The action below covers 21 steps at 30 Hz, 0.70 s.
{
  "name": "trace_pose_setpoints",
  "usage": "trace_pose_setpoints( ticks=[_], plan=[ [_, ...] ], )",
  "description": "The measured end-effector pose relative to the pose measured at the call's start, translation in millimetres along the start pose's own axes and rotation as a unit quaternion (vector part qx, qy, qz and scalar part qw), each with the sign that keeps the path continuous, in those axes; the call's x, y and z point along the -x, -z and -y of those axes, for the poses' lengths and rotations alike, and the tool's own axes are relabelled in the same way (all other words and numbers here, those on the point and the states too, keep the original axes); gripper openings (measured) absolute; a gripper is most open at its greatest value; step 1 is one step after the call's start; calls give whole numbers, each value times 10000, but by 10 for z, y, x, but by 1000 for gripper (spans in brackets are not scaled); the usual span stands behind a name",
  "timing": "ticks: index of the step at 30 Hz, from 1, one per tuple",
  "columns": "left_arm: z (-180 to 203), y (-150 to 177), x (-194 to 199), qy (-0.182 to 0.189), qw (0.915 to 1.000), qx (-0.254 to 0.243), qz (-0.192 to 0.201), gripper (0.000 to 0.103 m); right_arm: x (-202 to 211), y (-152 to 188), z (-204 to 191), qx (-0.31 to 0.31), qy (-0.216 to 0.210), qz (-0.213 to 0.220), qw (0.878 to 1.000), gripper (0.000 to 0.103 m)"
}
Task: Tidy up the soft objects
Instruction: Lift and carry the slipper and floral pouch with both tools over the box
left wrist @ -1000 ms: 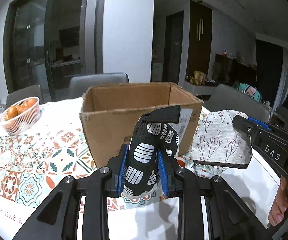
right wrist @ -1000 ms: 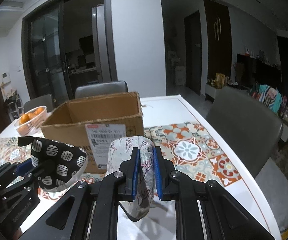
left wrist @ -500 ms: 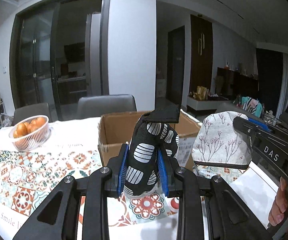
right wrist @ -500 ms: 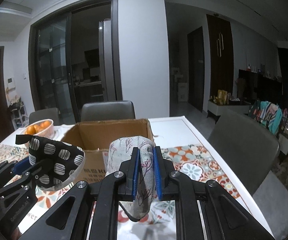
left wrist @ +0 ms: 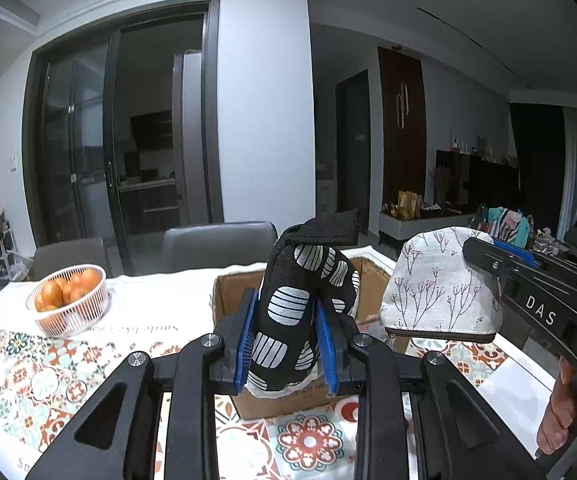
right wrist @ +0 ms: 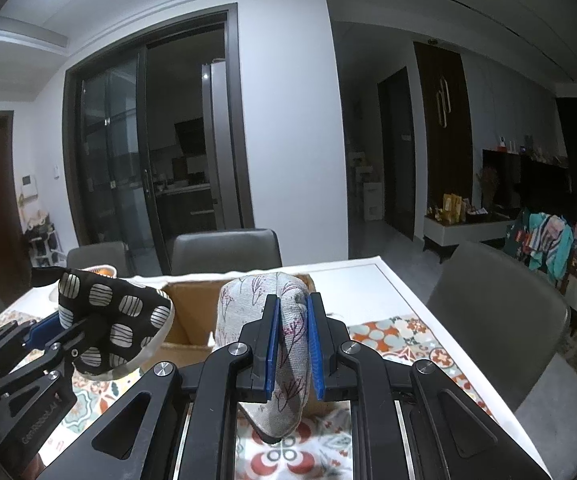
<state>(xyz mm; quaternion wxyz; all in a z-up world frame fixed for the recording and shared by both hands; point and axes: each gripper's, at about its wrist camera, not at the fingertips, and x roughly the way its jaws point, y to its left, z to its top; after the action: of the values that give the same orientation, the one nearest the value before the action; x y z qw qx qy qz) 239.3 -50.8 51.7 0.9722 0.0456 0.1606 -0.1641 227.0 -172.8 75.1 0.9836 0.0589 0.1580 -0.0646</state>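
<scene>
Black-and-white patterned mitt (left wrist: 300, 312) and grey twig-print mitt (right wrist: 284, 332) hang in the air just short of the cardboard box (left wrist: 364, 280). You are mid-carry; next, bring each over the opening and release. Left gripper (left wrist: 286, 340) and right gripper (right wrist: 292, 350) are each pinched tight on their mitt.

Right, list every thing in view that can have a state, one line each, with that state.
left gripper: shut on the black mitt.
black mitt: clamped, held up above the table.
right gripper: shut on the floral mitt.
floral mitt: clamped, hanging between the fingers.
cardboard box: open at the top, standing on the table.
fruit basket: upright, holding orange fruit.
</scene>
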Motion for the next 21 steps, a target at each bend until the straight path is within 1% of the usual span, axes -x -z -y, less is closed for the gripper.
trace_pose_setpoints(
  ticks=[5, 11, 16, 21],
  plan=[
    [-31, -99, -32, -47, 9998, -59, 158, 29, -52, -91, -39, 29, -27, 152, 9999, 15],
    [-72, -182, -128, -99, 9996, -93, 255, 29, -173, -159, -83, 21, -91, 258, 9996, 15],
    [-117, -199, -250, -120, 9995, -109, 258, 29, -286, -181, -136, 42, -109, 312, 9994, 15],
    [-122, -189, -405, -133, 9997, -96, 192, 29, -457, -189, -161, 52, -181, 267, 9995, 15]
  ],
)
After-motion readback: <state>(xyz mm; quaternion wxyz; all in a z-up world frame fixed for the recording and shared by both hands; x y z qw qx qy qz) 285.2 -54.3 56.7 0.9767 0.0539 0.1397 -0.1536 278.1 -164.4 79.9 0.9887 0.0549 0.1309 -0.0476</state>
